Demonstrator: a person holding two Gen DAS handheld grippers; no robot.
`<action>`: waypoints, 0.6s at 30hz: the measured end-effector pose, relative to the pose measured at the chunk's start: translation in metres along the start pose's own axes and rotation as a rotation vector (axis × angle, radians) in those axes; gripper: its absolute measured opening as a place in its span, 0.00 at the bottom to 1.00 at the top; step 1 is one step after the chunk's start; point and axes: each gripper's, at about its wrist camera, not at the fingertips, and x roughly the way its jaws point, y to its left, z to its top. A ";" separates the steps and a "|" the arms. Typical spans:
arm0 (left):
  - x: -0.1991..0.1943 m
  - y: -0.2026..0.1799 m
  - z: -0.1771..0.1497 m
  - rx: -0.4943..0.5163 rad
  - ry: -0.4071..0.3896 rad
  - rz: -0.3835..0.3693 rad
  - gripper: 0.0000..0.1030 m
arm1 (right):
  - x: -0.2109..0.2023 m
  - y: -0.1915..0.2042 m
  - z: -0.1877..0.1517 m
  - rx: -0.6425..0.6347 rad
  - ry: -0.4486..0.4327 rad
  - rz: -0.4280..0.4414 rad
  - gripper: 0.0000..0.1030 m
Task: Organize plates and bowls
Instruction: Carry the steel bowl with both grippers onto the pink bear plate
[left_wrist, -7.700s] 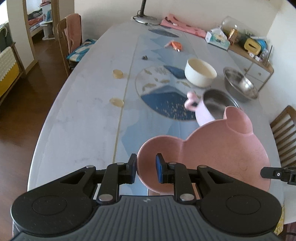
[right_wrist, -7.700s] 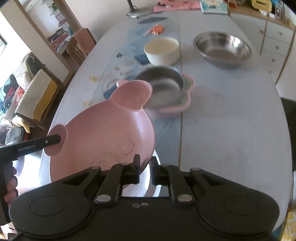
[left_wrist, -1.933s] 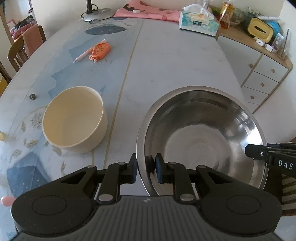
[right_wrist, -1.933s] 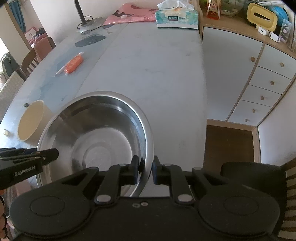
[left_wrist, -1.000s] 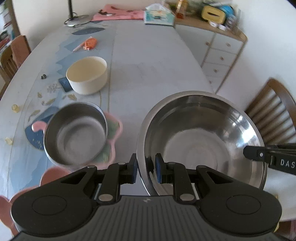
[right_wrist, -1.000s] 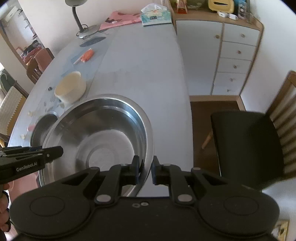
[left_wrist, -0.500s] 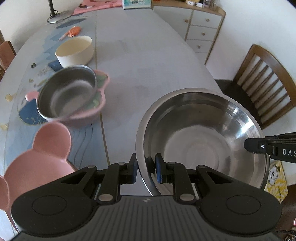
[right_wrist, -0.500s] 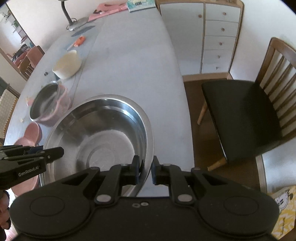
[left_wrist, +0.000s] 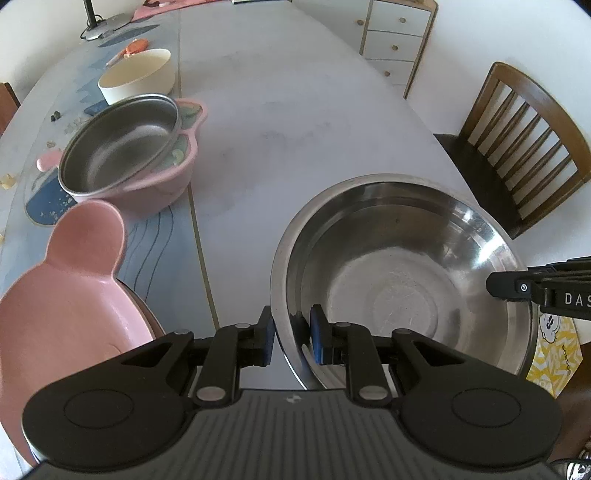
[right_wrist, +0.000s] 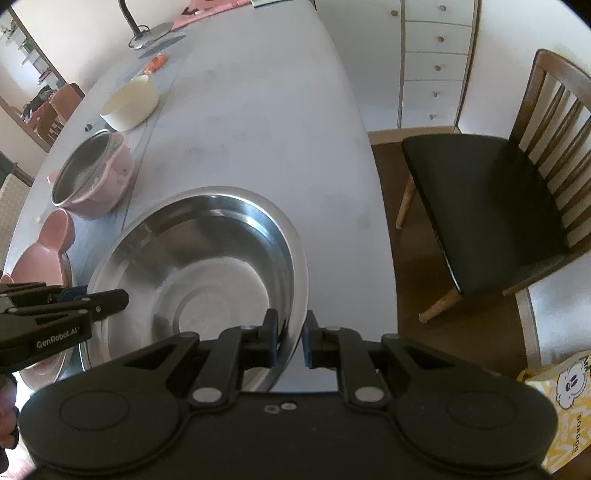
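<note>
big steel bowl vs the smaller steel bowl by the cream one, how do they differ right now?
The wide shiny steel bowl is gripped at opposite rims by the left gripper and right gripper; the smaller steel bowl is untouched, nested tilted in a pink flower-shaped bowl. The wide one is shallower-looking. Both are empty.

Both wrist cams close, angled steeply down from opposite rims; shared: steel bowl, table.

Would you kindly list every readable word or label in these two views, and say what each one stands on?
"GenRobot.AI" on the left gripper, seen from the right wrist view.
"DAS", cut off by the picture's edge, on the right gripper, seen from the left wrist view.
"BOBDOG" on the yellow cartoon package, small and only just legible.
</note>
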 end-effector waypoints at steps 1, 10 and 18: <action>0.001 0.000 -0.001 0.002 -0.001 -0.001 0.18 | 0.001 0.000 -0.001 0.003 0.001 0.000 0.13; 0.007 0.003 -0.005 0.009 0.017 -0.024 0.18 | 0.006 -0.003 -0.006 0.012 0.014 -0.006 0.13; 0.006 0.003 -0.006 0.005 0.020 -0.028 0.18 | 0.008 -0.002 -0.007 0.010 0.026 0.001 0.19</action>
